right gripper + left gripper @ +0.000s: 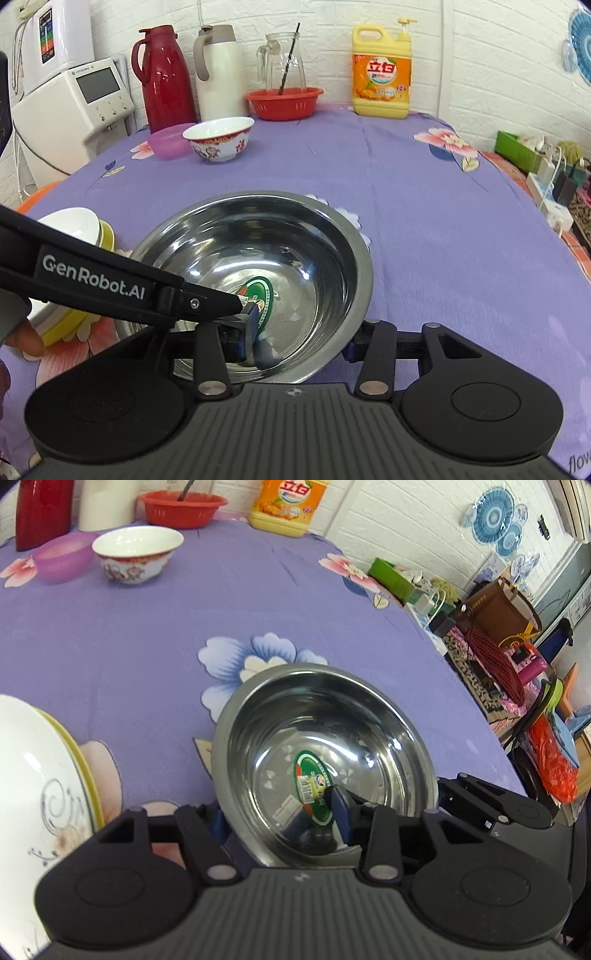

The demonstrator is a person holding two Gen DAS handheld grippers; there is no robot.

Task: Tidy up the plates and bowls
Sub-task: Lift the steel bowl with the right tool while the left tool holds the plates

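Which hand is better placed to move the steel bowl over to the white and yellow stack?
Probably left. Both open grippers straddle the steel bowl's rim, but the left gripper sits on the side nearest the stack, while the right gripper would have to cross over.

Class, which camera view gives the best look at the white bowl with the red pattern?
The right wrist view: the patterned bowl stands whole and fairly central, its red band and figures clear, beside the purple bowl. The left wrist view shows it too, but smaller and pushed into the warped upper-left corner.
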